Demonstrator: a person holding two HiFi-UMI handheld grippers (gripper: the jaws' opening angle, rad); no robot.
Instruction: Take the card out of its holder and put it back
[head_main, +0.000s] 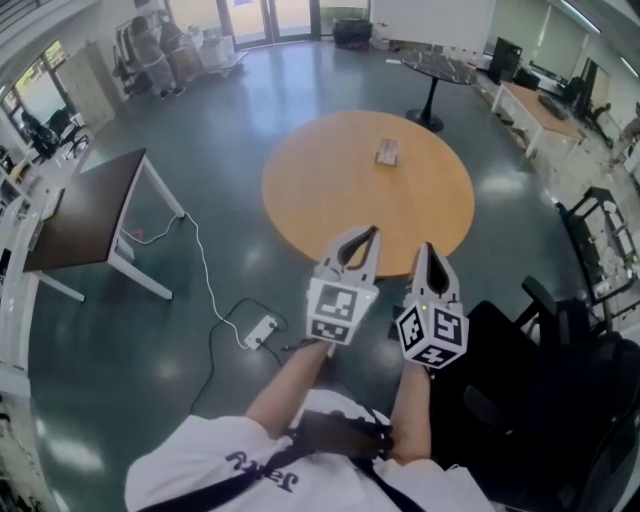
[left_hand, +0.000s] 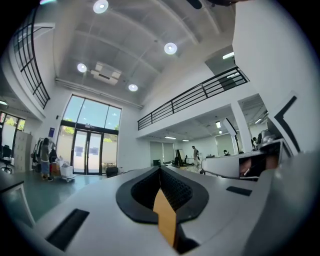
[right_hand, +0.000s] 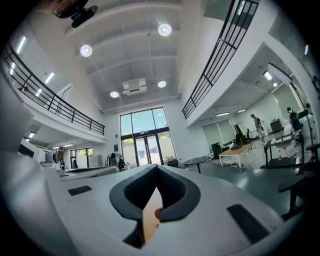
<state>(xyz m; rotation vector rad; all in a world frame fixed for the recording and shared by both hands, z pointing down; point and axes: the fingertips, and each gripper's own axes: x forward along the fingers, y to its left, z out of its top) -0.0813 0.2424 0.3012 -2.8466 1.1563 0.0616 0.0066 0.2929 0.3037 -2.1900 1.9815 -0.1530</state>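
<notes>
Both tools are up and level, side by side. The left gripper (head_main: 368, 232) has its jaws pressed together, tips meeting in a point with nothing between them. In its own view only a sliver of tan tabletop shows through the slot behind the closed tips. The right gripper (head_main: 428, 247) sits just beside it, also with its jaws closed tip to tip and nothing in them.

Ahead of both tools is the round wooden table (head_main: 330, 215). From the head view the two sets of tips reach over its near rim. The card holder (head_main: 387, 151) lies on the far half of the table, well apart from either gripper, straight out ahead between their two lines and a bit closer to the left gripper's. It is a small pale object from here — too small to tell whether the card is seated in it.

Off to the left gripper's side stands a dark desk (head_main: 90, 205), with a power strip (head_main: 260, 330) on the floor nearer in. A black chair (head_main: 540, 370) stands close on the right gripper's side.
</notes>
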